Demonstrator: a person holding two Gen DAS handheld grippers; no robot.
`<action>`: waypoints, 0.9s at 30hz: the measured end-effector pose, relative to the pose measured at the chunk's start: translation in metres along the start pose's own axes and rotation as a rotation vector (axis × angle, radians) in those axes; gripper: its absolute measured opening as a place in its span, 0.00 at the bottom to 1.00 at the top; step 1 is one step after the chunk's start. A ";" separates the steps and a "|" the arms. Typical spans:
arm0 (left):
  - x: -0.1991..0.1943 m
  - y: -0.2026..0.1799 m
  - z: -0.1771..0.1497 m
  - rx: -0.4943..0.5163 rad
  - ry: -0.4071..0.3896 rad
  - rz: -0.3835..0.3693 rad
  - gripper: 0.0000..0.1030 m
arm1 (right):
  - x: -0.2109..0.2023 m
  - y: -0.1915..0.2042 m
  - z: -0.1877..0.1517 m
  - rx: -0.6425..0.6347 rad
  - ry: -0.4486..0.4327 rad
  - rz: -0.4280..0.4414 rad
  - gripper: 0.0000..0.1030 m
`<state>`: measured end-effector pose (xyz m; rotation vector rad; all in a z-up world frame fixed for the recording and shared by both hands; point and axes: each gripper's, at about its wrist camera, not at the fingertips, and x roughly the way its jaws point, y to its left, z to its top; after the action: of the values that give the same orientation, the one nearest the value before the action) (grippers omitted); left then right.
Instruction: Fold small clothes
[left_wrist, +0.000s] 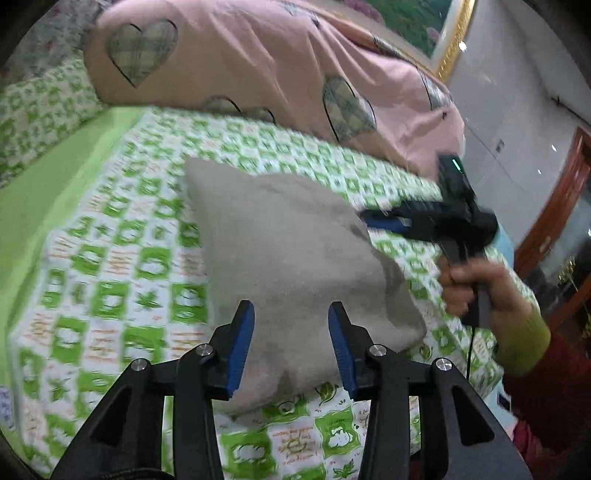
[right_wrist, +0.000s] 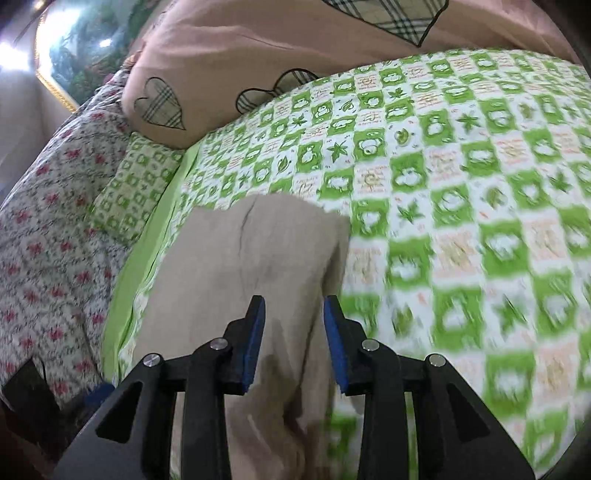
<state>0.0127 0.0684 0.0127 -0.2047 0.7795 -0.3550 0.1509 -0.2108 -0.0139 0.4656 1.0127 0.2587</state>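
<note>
A small beige-grey garment (left_wrist: 295, 258) lies folded over on the green-and-white checked bed cover (left_wrist: 110, 258). My left gripper (left_wrist: 291, 314) is open, its blue pads either side of the cloth's near edge, holding nothing. The right gripper (left_wrist: 384, 221) shows in the left wrist view at the garment's right edge, held by a hand (left_wrist: 476, 288). In the right wrist view the right gripper (right_wrist: 294, 306) is open above the same garment (right_wrist: 251, 266), with nothing between its pads.
A pink duvet with checked hearts (left_wrist: 258, 62) is bunched at the far side of the bed. A floral pillow (right_wrist: 48, 229) and a green checked pillow (right_wrist: 129, 195) lie beside it. A gold-framed picture (left_wrist: 448, 40) and a wooden door (left_wrist: 561, 206) stand beyond.
</note>
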 end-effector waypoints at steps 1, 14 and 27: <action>0.011 -0.002 -0.003 0.010 0.030 -0.016 0.41 | 0.009 -0.002 0.006 0.016 0.010 0.018 0.33; 0.067 -0.015 -0.031 0.059 0.149 0.014 0.44 | 0.058 -0.006 0.035 -0.073 0.043 -0.162 0.08; 0.036 0.018 0.045 -0.082 0.010 -0.040 0.46 | -0.016 0.056 0.002 -0.107 -0.044 0.012 0.17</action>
<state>0.0729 0.0732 0.0153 -0.2959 0.8009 -0.3627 0.1443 -0.1695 0.0262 0.3792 0.9481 0.3109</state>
